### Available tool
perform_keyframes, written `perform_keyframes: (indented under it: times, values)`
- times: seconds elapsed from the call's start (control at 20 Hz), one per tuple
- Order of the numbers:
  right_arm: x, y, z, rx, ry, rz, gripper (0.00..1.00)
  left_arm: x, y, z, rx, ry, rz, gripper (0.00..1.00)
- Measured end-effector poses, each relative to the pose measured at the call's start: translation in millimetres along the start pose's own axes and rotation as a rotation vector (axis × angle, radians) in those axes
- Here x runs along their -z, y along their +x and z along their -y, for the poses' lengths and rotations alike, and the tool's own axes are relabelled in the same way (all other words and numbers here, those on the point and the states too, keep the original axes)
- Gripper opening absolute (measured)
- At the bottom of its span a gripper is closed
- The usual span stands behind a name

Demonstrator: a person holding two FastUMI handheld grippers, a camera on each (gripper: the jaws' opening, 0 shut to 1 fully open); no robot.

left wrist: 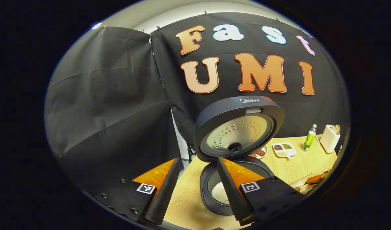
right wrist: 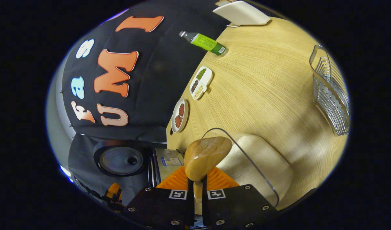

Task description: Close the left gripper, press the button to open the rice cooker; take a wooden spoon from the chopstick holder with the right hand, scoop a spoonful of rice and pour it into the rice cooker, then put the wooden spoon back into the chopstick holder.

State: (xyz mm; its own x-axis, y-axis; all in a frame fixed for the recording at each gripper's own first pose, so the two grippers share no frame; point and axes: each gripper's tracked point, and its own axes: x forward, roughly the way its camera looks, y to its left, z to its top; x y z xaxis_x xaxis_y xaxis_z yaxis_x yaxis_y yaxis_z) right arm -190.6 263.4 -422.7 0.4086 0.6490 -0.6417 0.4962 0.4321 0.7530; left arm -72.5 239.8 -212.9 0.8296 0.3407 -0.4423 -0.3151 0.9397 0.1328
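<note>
cooker lid (left wrist: 238, 127) is up and there's rice in the pot (left wrist: 219, 191). left tool (left wrist: 195, 188) released; right tool (right wrist: 198, 191) clenched on the wooden spoon (right wrist: 205, 156) over the rice container (right wrist: 262, 166). returning it to the chopstick holder (left wrist: 329, 138) is left.

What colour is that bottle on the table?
Bottle: bright green label, clear neck; best seen in the right gripper view.

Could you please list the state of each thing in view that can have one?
rice cooker: lid up, some rice inside
left gripper: open, holding nothing
right gripper: shut on the wooden spoon
clear rice container: open, holding rice
green bottle: upright, capped
</note>
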Motion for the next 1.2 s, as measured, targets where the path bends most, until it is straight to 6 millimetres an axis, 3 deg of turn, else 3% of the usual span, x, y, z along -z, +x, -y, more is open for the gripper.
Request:
perform_keyframes:
  times: [0.05, 0.1, 0.15, 0.25, 0.3, 0.45, 0.85, 0.9, 1.0, 1.2]
  values:
    - [-5, -3, 1, -0.009, 0.025, 0.003, 0.09, -2, -1, 3, 0.001, 0.002, 0.004, 0.76]
    - [-12, -6, 0, -0.029, 0.056, 0.008, 0.09, -3, -1, 5, 0.003, 0.002, 0.008, 0.76]
    - [-20, -7, 0, -0.049, 0.094, 0.015, 0.09, -4, -2, 8, 0.004, 0.002, 0.011, 0.82]
    - [-33, -16, -8, -0.108, 0.191, 0.022, 0.09, -6, -3, 14, 0.006, 0.001, 0.015, 0.82]
    - [-35, -21, -10, -0.128, 0.237, 0.026, 0.09, -7, -3, 18, 0.007, -0.001, 0.018, 0.76]
    - [-35, -32, -23, -0.163, 0.256, 0.009, 0.08, -13, -7, 23, 0.006, -0.006, 0.030, 0.76]
    - [-52, -55, -122, -0.419, 0.302, -0.080, 0.08, -26, -22, 18, -0.062, -0.079, 0.079, 0.76]
    - [-51, -58, -134, -0.446, 0.305, -0.096, 0.09, -26, -25, 15, -0.078, -0.087, 0.082, 0.82]
    - [-51, -56, -151, -0.475, 0.318, -0.118, 0.08, -24, -30, 9, -0.102, -0.106, 0.086, 0.79]
    - [-43, -43, -189, -0.510, 0.327, -0.177, 0.08, -22, -42, -8, -0.155, -0.129, 0.093, 0.82]
